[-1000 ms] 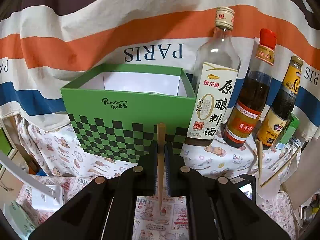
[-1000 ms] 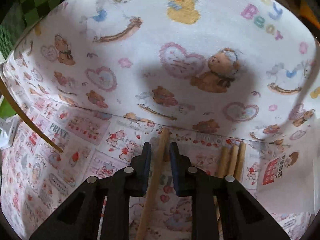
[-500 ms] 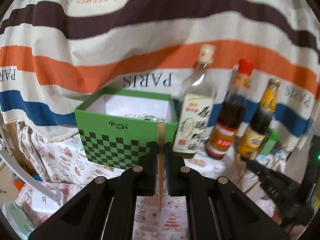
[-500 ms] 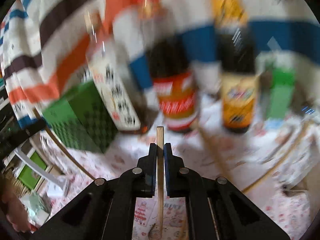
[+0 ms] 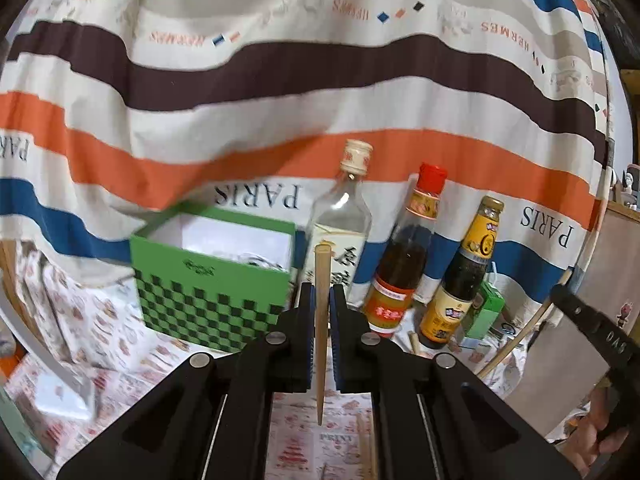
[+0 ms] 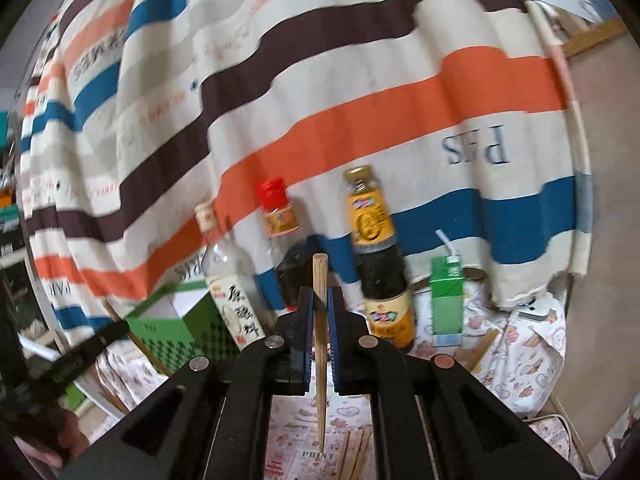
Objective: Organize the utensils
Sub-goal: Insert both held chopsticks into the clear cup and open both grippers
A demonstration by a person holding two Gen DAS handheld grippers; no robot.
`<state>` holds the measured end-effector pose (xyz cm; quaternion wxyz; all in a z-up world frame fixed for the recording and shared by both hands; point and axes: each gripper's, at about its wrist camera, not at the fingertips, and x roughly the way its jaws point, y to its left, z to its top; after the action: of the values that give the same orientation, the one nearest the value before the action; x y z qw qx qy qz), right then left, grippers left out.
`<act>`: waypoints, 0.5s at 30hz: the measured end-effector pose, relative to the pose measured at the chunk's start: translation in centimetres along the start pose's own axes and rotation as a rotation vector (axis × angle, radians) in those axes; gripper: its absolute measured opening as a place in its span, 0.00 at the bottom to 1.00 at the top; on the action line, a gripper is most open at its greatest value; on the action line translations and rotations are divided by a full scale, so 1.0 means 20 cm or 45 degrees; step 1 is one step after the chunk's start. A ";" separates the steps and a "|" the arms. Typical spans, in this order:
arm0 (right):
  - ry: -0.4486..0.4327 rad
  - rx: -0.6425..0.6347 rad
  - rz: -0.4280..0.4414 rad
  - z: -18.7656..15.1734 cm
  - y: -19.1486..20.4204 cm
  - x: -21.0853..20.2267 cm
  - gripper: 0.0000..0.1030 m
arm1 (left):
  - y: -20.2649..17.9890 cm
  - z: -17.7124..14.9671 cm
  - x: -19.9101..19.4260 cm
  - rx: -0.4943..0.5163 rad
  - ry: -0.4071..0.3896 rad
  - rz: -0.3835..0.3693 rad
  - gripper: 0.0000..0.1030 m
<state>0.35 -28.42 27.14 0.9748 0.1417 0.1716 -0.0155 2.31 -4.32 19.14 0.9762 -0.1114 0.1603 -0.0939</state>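
My left gripper is shut on a wooden chopstick that stands upright between the jaws, thick end up. It hangs well above the table, right of the green checkered box, which is open at the top. My right gripper is shut on a second wooden chopstick, also upright, in front of the bottles. Several more chopsticks lie on the printed cloth below the right gripper.
Three bottles stand in a row behind: a clear one, a red-capped dark one, a yellow-labelled one. A green drink carton with a straw stands right of them. A striped cloth hangs behind. The other gripper shows at the right edge.
Both grippers have risen and pulled back from the table. The right gripper closed on a chopstick lying on the cloth and lifted it upright. The left keeps its chopstick.
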 end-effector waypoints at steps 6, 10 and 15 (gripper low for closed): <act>-0.078 0.091 -0.103 0.05 -0.19 -0.06 0.08 | -0.18 -0.06 0.01 0.077 -0.015 -0.041 0.06; -0.092 0.152 -0.187 0.06 -0.34 -0.03 0.08 | -0.33 -0.07 0.05 0.095 -0.012 -0.158 0.06; -0.011 0.254 -0.291 0.06 -0.51 0.05 0.08 | -0.48 -0.07 0.15 0.013 -0.059 -0.219 0.06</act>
<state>0.90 -38.53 25.03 0.9485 0.2175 0.1800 -0.1440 3.16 -14.46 19.45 0.9686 -0.1220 0.1270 -0.1755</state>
